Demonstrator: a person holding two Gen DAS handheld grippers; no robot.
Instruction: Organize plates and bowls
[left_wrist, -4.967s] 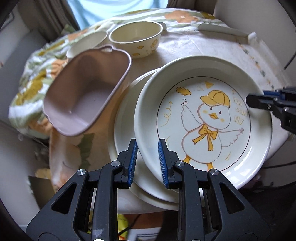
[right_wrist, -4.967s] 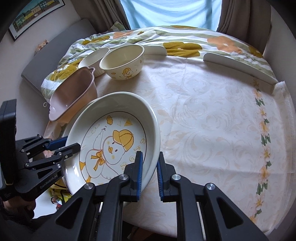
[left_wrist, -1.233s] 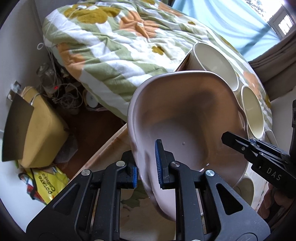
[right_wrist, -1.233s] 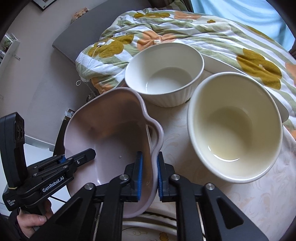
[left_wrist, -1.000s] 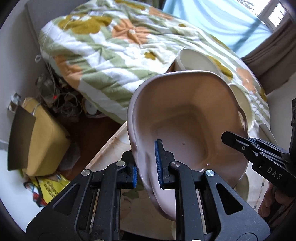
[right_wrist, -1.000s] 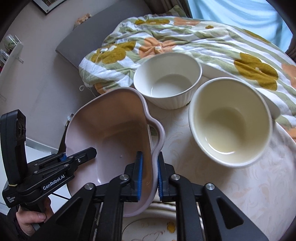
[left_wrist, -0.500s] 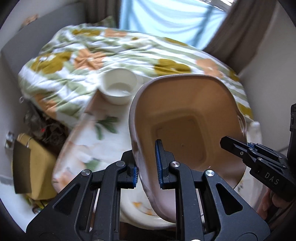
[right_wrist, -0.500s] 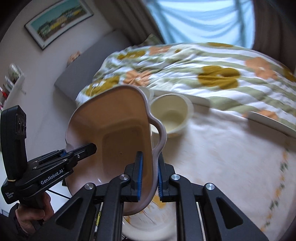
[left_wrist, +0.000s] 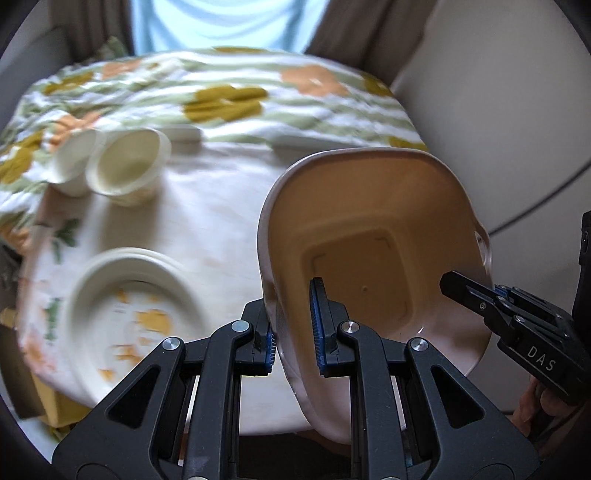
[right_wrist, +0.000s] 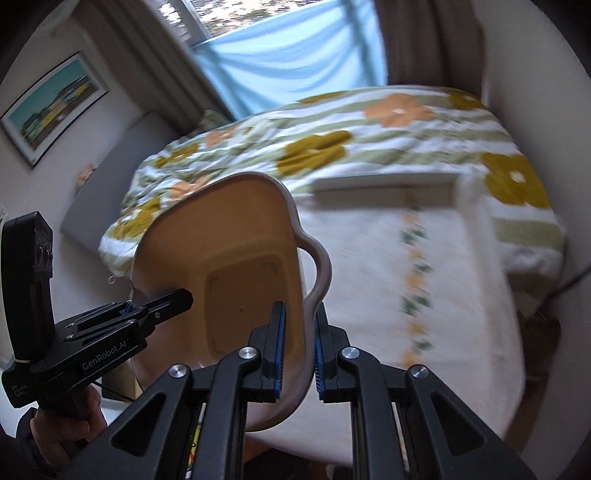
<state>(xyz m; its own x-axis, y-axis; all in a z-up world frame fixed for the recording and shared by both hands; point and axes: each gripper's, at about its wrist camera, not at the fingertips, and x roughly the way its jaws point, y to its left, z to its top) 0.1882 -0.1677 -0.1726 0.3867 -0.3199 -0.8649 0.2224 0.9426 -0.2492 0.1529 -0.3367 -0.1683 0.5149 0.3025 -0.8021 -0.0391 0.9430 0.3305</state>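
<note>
Now both hand-held grippers, left (left_wrist: 293, 332) and right (right_wrist: 298, 345), still pinching the pink basin (left_wrist: 373, 236), have carried it over the table (left_wrist: 207, 206).

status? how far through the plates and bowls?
Done: plates stacked at the table's near left. In hand: both tools, left and right, clamp the pink dish by opposite rims, lifted above the table. Left: set it down; two bowls sit unstacked at the back.

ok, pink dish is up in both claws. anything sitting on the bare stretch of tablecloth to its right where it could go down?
Nothing visible. The pink square handled dish is clamped by the left claw and right claw. The white patterned tablecloth there looks bare, though blurred. The stacked duck plates and two cream bowls sit away on the left side.
</note>
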